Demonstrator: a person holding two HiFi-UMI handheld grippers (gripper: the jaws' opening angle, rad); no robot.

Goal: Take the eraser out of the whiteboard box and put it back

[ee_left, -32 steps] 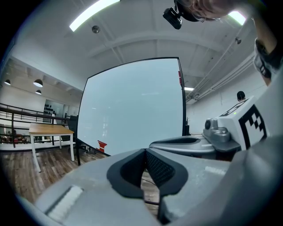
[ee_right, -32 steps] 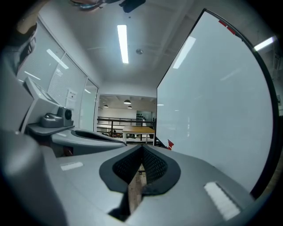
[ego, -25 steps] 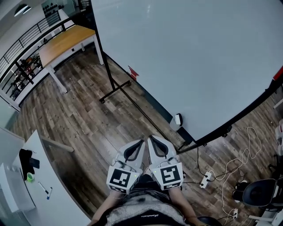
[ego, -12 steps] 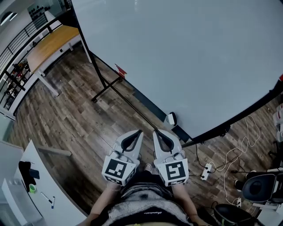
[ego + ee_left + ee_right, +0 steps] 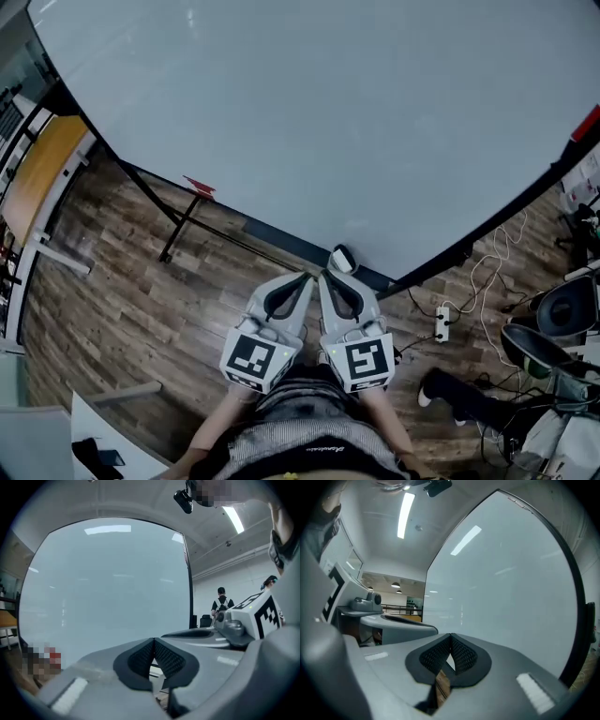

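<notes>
Low in the head view, the left tongs [image 5: 302, 277] are pressed together on nothing, just beside them the right tongs [image 5: 325, 275] are also pressed together and empty, and at their 1 o'clock the dark eraser [image 5: 345, 256] sits in the white box [image 5: 336, 265], at the lower edge of the whiteboard [image 5: 328, 112].

so the left gripper [image 5: 153, 640] sits at the bottom of the shot, black ribbed pads [image 5: 140, 658] touching at the tips with nothing between them; a big whiteboard [image 5: 108, 592] fills most of the frame, ceiling lights reflecting off it, dark frame edge down its right side; the right gripper [image 5: 169, 634] lies just beside on the right, marker cube [image 5: 265, 614] showing; a person [image 5: 220, 604] stands well back, facing away
</notes>
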